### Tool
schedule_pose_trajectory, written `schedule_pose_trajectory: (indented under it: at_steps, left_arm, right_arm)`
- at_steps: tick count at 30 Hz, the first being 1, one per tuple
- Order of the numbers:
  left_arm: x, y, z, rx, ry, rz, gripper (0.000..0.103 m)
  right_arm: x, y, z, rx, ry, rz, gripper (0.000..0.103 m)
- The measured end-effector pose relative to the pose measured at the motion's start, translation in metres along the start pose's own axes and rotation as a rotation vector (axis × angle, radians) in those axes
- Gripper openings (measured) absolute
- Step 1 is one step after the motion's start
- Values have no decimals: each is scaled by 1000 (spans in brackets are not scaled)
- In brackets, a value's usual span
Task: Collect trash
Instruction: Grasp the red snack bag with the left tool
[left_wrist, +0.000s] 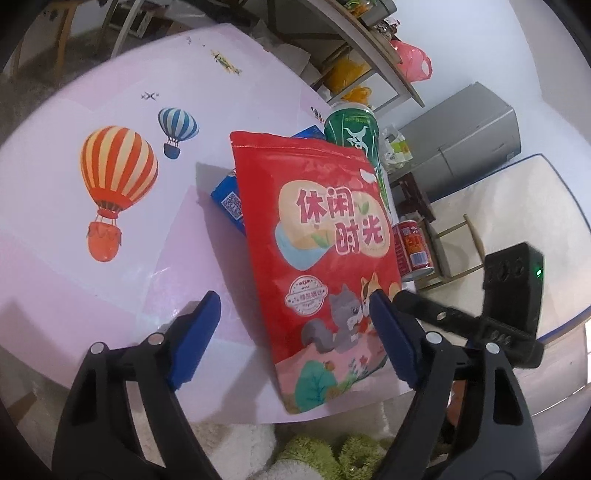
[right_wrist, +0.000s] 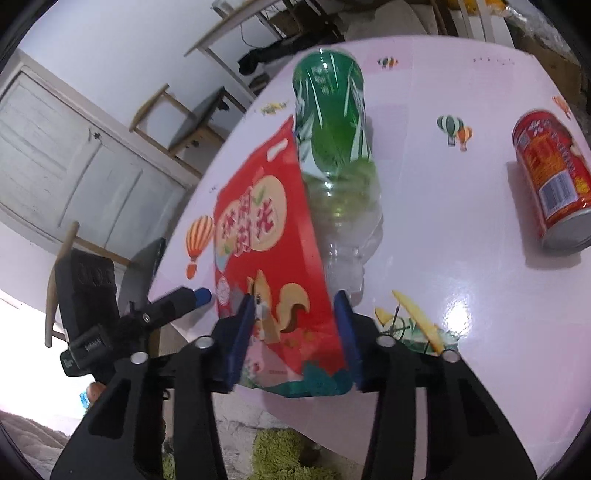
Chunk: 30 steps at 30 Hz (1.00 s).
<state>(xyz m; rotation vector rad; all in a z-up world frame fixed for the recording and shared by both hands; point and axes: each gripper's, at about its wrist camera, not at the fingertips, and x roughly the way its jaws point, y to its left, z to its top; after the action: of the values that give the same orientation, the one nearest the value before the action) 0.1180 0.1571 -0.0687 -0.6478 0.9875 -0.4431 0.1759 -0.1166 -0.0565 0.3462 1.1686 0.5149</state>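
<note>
Clearly the right tongs (right_wrist: 293, 332) clamp the red snack bag's (right_wrist: 273, 236) lower edge, frame centre on the surface (right_wrist: 461, 229); left tongs (left_wrist: 295, 332) gape wide alongside. Lift slowly, sparing the green bottle (right_wrist: 332, 122) touching behind.

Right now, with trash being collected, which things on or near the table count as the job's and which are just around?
Job's things:
- red snack bag, between the right gripper fingers
- green-labelled bottle
- red can
- blue carton behind the bag
- left gripper, open beside the bag

Just around:
- pink table with balloon stickers
- grey fridge
- white cabinet
- pink plastic bag
</note>
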Motion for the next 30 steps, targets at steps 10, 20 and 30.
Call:
schedule_pose_trajectory:
  at_steps: [10,20,30]
  left_arm:
    - [14,7,7,-45,10,-80,76]
    - [-4,23,4,-144,-31,-267,68]
    - [-15,28,0,-175,-46,-349,52]
  right_arm:
    - [15,-16,0,75,62,82,20]
    - [27,-15,-1,92,89,83,20]
    - [34,-13,-2,85,114,118,20]
